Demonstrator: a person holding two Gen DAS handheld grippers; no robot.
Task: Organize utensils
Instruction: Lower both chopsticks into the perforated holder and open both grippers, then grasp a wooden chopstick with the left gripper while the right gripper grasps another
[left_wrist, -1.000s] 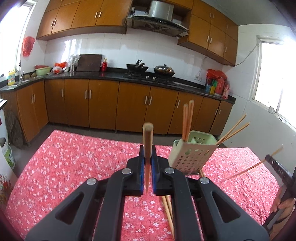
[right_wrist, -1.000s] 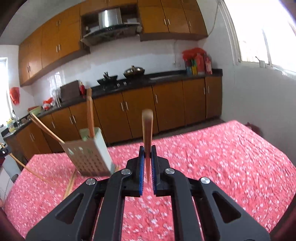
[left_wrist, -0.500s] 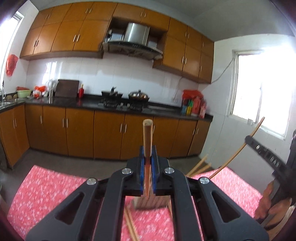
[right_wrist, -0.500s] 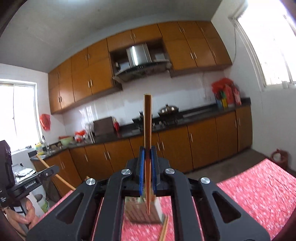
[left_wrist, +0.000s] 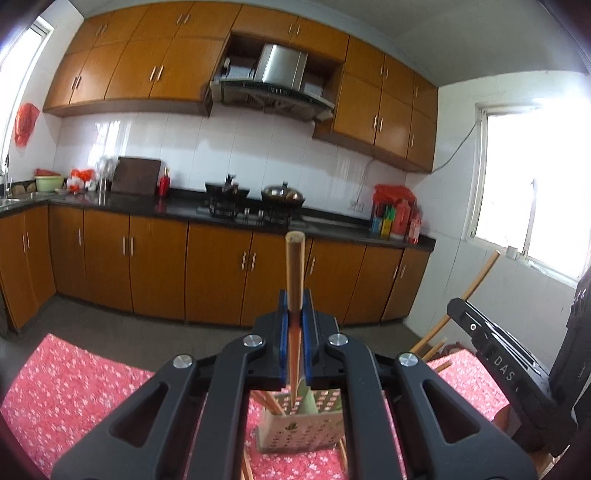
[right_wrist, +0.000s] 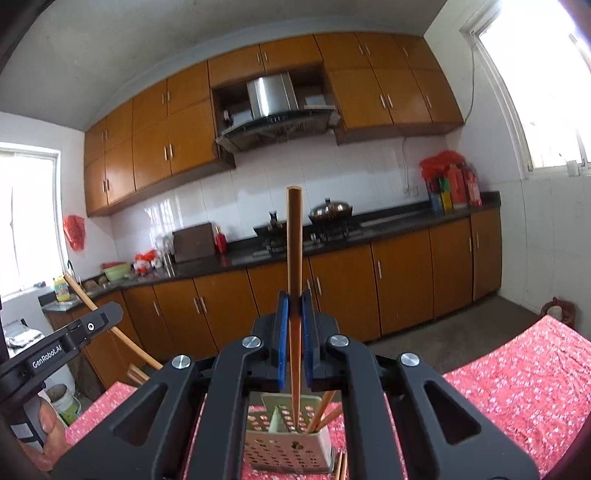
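My left gripper (left_wrist: 294, 314) is shut on a wooden chopstick (left_wrist: 294, 273) held upright, its thin tip hanging over the pale green perforated holder (left_wrist: 299, 428) below. My right gripper (right_wrist: 294, 314) is likewise shut on a second upright chopstick (right_wrist: 294, 251), whose tip hangs above the same holder (right_wrist: 288, 446). Other chopsticks (right_wrist: 321, 406) lean inside the holder. Each gripper shows in the other's view: the right one (left_wrist: 491, 354) at the right edge with its chopstick (left_wrist: 469, 288), the left one (right_wrist: 70, 343) at the left edge.
The table wears a red flowered cloth (left_wrist: 74, 387) (right_wrist: 517, 387). Loose chopsticks (right_wrist: 341, 467) lie beside the holder. A hand (right_wrist: 48, 432) grips the left tool. Behind stand orange kitchen cabinets (left_wrist: 159, 266) and a dark counter with a stove (left_wrist: 236, 206).
Both grippers have risen and tilted up with their chopsticks. The holder has slid from beside the fingers to directly beneath them, and most of the table has dropped out of view.
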